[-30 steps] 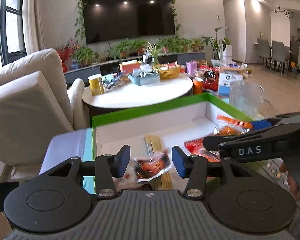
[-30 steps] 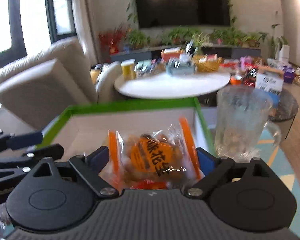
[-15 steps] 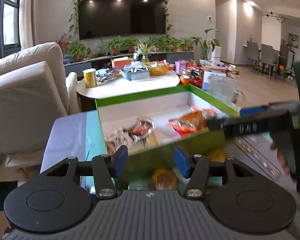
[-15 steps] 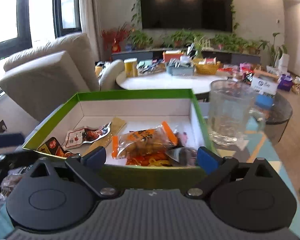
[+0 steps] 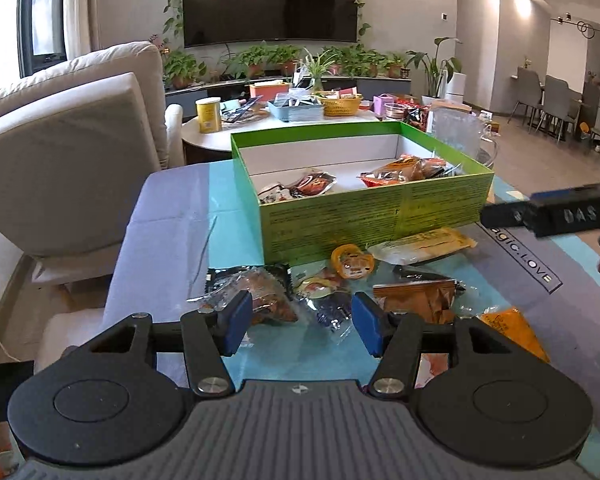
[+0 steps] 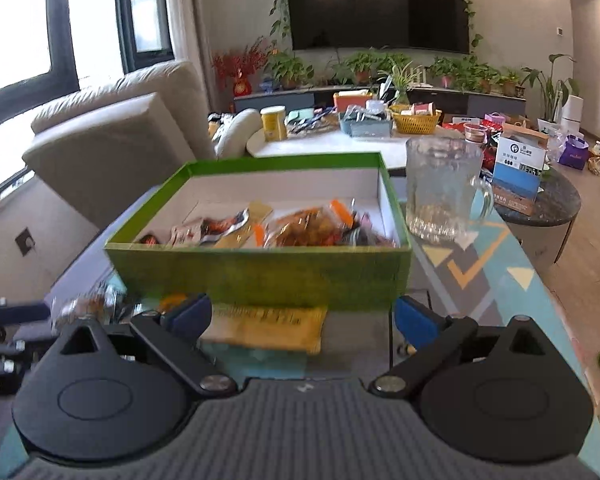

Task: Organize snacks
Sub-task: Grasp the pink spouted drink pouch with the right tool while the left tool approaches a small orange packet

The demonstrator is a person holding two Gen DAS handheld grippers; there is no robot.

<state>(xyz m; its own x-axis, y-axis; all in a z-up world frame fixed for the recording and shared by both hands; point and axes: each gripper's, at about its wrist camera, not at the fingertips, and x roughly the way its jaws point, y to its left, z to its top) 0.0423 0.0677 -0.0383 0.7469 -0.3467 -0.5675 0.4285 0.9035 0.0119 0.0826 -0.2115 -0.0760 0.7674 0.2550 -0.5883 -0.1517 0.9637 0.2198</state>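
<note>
A green box (image 5: 372, 212) stands on the patterned table and holds several snack packets, among them an orange-striped bag (image 6: 308, 226). Loose snacks lie in front of it: a dark packet (image 5: 256, 292), a small blue one (image 5: 330, 312), a brown packet (image 5: 416, 300), a yellow packet (image 5: 424, 244). My left gripper (image 5: 302, 320) is open and empty, low over the loose packets. My right gripper (image 6: 302, 314) is open and empty, in front of the box above the yellow packet (image 6: 268, 326). It shows at the right of the left wrist view (image 5: 548, 216).
A glass mug (image 6: 444, 188) stands right of the box. A beige armchair (image 5: 60, 152) is at the left. A round white table (image 6: 340, 146) with clutter and a dark side table (image 6: 548, 208) stand behind.
The right gripper let go of the orange-striped bag, which now lies in the box. Both grippers drew back from over the box to the loose snacks in front.
</note>
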